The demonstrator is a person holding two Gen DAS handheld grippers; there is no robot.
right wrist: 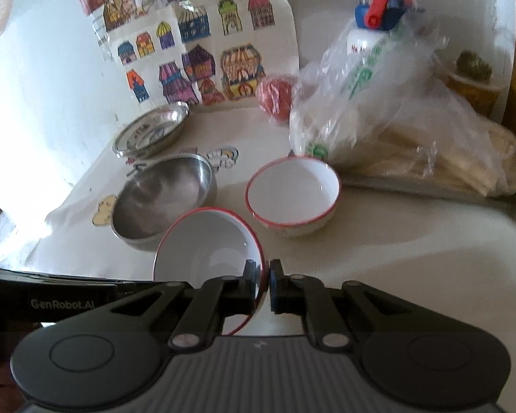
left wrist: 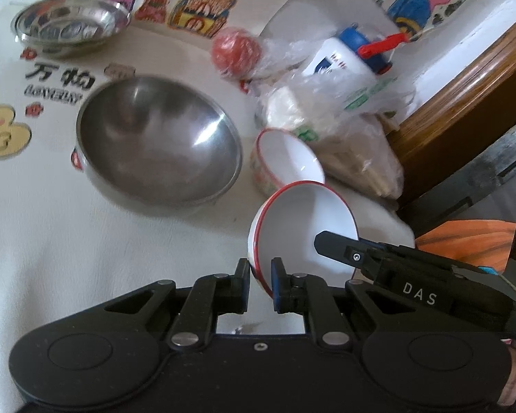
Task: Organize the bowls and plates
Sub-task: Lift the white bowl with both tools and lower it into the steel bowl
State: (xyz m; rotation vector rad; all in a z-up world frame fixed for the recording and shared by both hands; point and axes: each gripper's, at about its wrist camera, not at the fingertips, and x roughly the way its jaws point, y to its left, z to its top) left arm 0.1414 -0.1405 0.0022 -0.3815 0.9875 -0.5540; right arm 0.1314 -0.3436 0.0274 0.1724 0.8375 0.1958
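The white red-rimmed bowl (right wrist: 206,241) hangs tilted between both tools: the right tool (right wrist: 260,284) pinches one side of its rim, the left tool (left wrist: 260,284) pinches the opposite side. Just ahead sit a matching red-rimmed bowl (right wrist: 294,194) and a large steel bowl (right wrist: 163,199) on the cloth-covered surface (right wrist: 395,258). With such thin rim grips, uneven pulling could slip the bowl loose, knocking its neighbour.

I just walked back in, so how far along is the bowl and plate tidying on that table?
Early on; nothing looks stacked yet. In hand: both the left gripper and right gripper pinch the rim of one tilted red-rimmed bowl. Still separate on the table: the second red-rimmed bowl, the large steel bowl and the shallow steel plate.
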